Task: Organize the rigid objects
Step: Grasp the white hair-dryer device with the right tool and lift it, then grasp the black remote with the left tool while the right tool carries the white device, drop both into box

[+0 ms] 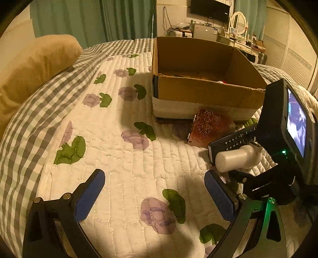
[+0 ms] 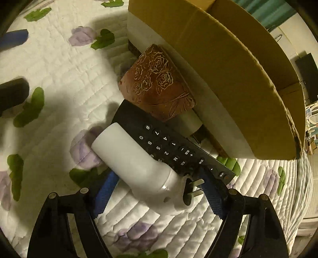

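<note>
A white plug-in device (image 2: 139, 164) with metal prongs lies on the quilt between the fingers of my right gripper (image 2: 159, 190), which is closed around it. A black remote control (image 2: 169, 144) lies against it, and a brown rose-patterned case (image 2: 157, 83) leans on the cardboard box (image 2: 228, 65). In the left wrist view the device (image 1: 236, 158), remote (image 1: 234, 139), case (image 1: 210, 127) and box (image 1: 208, 93) sit to the right. My left gripper (image 1: 155, 190) is open and empty above the quilt. The right gripper's body (image 1: 282, 139) stands at the right.
A tan pillow (image 1: 29, 65) lies at the left on a checked sheet (image 1: 25, 123). The flowered quilt (image 1: 129, 158) covers the bed. A dresser with a mirror (image 1: 238, 21) and a TV (image 1: 210, 9) stand behind the box.
</note>
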{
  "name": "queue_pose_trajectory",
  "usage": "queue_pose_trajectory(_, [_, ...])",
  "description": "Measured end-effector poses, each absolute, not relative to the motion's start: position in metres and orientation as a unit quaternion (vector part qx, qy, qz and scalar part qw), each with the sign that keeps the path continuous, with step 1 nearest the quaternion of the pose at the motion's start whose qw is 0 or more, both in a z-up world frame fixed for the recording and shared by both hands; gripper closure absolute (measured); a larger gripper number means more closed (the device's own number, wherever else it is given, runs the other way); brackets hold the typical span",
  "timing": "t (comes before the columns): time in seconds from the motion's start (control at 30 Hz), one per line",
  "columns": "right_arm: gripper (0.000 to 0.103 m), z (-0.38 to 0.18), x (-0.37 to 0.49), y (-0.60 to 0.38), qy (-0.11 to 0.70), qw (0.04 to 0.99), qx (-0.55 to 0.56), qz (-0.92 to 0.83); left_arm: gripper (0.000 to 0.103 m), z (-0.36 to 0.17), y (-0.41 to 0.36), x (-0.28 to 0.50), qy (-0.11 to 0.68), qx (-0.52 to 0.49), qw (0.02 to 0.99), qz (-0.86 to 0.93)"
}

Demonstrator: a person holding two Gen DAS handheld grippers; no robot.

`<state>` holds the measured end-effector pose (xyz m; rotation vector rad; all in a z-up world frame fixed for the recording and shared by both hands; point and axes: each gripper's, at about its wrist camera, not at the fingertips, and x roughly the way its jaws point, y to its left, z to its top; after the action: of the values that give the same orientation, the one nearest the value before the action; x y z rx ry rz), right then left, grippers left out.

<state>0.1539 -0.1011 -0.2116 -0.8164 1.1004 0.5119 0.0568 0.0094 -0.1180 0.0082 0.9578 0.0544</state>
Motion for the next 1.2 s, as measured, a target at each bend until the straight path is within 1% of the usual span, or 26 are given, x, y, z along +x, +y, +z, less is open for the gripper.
queue_pose_trajectory(0.03, [0.030, -0.209, 0.153, -0.102, 0.500, 0.747, -0.371, 0.233, 0.001, -0.118, 0.010, 0.057, 0.462, 0.004, 0.887, 0.026])
queue_pose_trajectory(0.1, [0.035, -0.201, 0.149, -0.107, 0.492, 0.756, -0.362, 0.235, 0.001, -0.118, 0.010, 0.057, 0.462, 0.004, 0.887, 0.024])
queue_pose_trajectory(0.33, [0.036, -0.147, 0.124, -0.124, 0.457, 0.799, -0.310, 0.237, 0.001, -0.117, 0.003, 0.062, 0.460, 0.012, 0.888, 0.017])
queue_pose_trajectory(0.6, [0.036, -0.112, 0.130, -0.183, 0.470, 0.820, -0.278, 0.173, 0.001, -0.125, -0.045, 0.091, 0.453, 0.042, 0.889, -0.042])
queue_pose_trajectory(0.7, [0.036, -0.108, 0.141, -0.194, 0.475, 0.822, -0.273, 0.158, 0.001, -0.139, -0.070, 0.113, 0.463, 0.074, 0.881, -0.052])
queue_pose_trajectory(0.83, [0.036, -0.111, 0.154, -0.208, 0.478, 0.823, -0.264, 0.156, 0.003, -0.150, -0.092, 0.131, 0.471, 0.082, 0.874, -0.082])
queue_pose_trajectory(1.03, [0.036, -0.117, 0.166, -0.215, 0.480, 0.824, -0.253, 0.162, 0.004, -0.167, -0.114, 0.147, 0.474, 0.125, 0.868, -0.081])
queue_pose_trajectory(1.07, [0.036, -0.118, 0.166, -0.216, 0.479, 0.825, -0.252, 0.162, 0.006, -0.168, -0.115, 0.146, 0.479, 0.129, 0.864, -0.088])
queue_pose_trajectory(1.1, [0.036, -0.118, 0.167, -0.217, 0.479, 0.826, -0.250, 0.163, 0.014, -0.170, -0.115, 0.145, 0.485, 0.126, 0.860, -0.096])
queue_pose_trajectory(1.13, [0.036, -0.118, 0.167, -0.219, 0.478, 0.827, -0.249, 0.163, 0.019, -0.172, -0.115, 0.144, 0.497, 0.119, 0.853, -0.105])
queue_pose_trajectory(1.17, [0.036, -0.118, 0.168, -0.220, 0.477, 0.828, -0.247, 0.164, 0.027, -0.174, -0.115, 0.142, 0.504, 0.124, 0.848, -0.105])
queue_pose_trajectory(1.2, [0.036, -0.117, 0.168, -0.222, 0.476, 0.829, -0.244, 0.165, 0.033, -0.176, -0.116, 0.140, 0.508, 0.130, 0.844, -0.112])
